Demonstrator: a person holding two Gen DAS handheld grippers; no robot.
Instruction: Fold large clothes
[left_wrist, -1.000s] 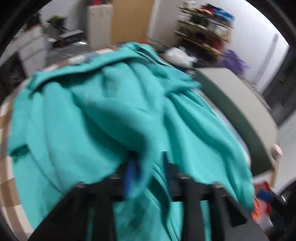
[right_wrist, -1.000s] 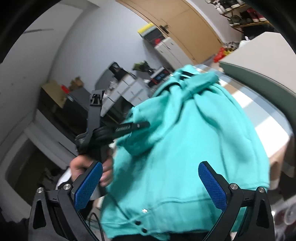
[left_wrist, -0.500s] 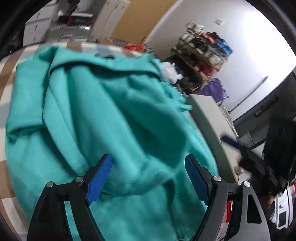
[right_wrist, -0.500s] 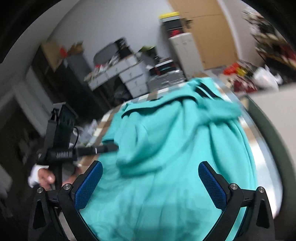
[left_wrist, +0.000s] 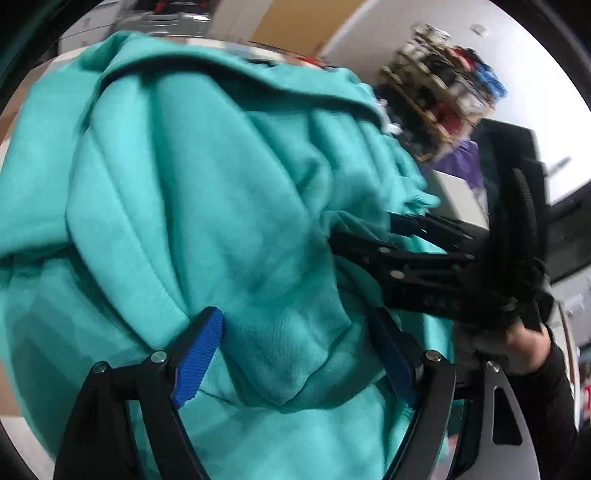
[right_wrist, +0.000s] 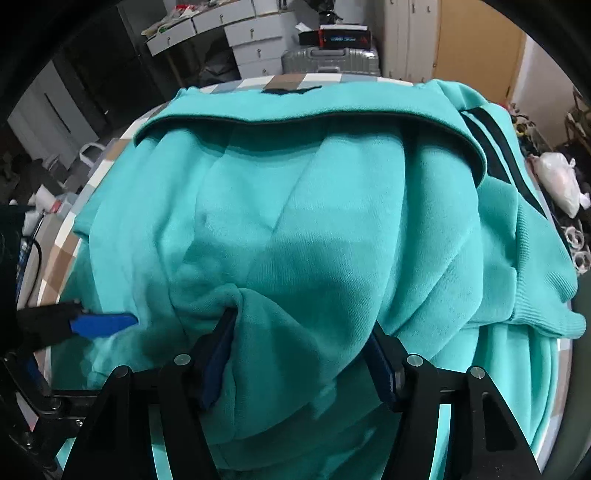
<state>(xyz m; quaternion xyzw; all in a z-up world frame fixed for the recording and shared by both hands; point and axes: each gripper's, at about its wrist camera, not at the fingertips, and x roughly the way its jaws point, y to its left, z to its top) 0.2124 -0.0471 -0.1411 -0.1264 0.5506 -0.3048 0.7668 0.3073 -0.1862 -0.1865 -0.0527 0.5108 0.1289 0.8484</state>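
Observation:
A large teal sweatshirt (right_wrist: 332, 206) with black stripes lies bunched on the checkered table (right_wrist: 70, 251); it fills the left wrist view too (left_wrist: 192, 192). My left gripper (left_wrist: 295, 354) is open, its blue pads (left_wrist: 199, 354) straddling a raised fold of fabric. My right gripper (right_wrist: 299, 358) is also open, its jaws around a hump of the cloth. In the left wrist view the right gripper (left_wrist: 391, 236) reaches into the sweatshirt from the right. In the right wrist view a blue fingertip of the left gripper (right_wrist: 103, 324) shows at the left edge.
Drawers and a silver suitcase (right_wrist: 328, 61) stand beyond the table's far edge. A shelf of shoes (left_wrist: 443, 96) and a grey counter (left_wrist: 461, 195) are to the right. A white plastic bag (right_wrist: 557, 181) lies off the table's right side.
The left gripper released the fabric it pinched a second ago and opened. Both grippers have dropped closer onto the sweatshirt, and the right gripper's jaws now straddle a fold.

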